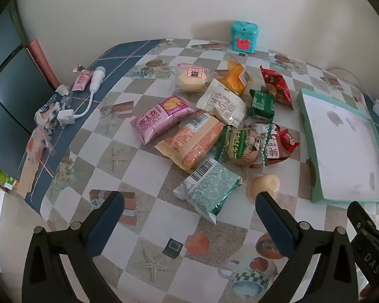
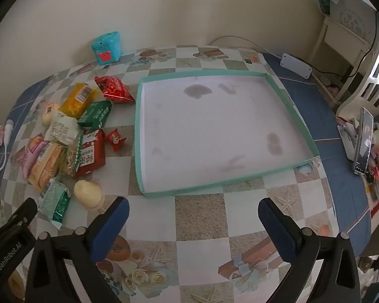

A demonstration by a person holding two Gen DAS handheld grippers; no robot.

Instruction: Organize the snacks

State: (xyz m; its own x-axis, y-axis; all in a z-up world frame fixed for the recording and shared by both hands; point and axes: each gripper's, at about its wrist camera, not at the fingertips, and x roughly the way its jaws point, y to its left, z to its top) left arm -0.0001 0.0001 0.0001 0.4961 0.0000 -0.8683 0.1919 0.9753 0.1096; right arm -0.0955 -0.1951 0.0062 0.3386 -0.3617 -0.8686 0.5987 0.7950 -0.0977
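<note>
Both jaws spread, empty. Green-white snack packet [image 1: 208, 189] just beyond left gripper [image 1: 189, 217], long axis near-right to far-left; teal tray [image 2: 139, 136] empty, ahead of right gripper [image 2: 193, 223].

You have checkered tabletop [image 2: 202, 214] printed with starfish, roses, cups. Teal tin [image 1: 244, 36] with red crab face stands at far edge, against wall. White charger with cable [image 1: 91, 93] lies on blue border at your left, crumpled wrappers [image 1: 50, 111] just beside it (torn, contents unclear). White box [image 2: 296, 65] with cables sits on blue border at your right. Phone [image 2: 363, 141] leans upright among bright clutter beyond right edge. Cream stool [image 2: 341, 48] stands in far right corner.
</note>
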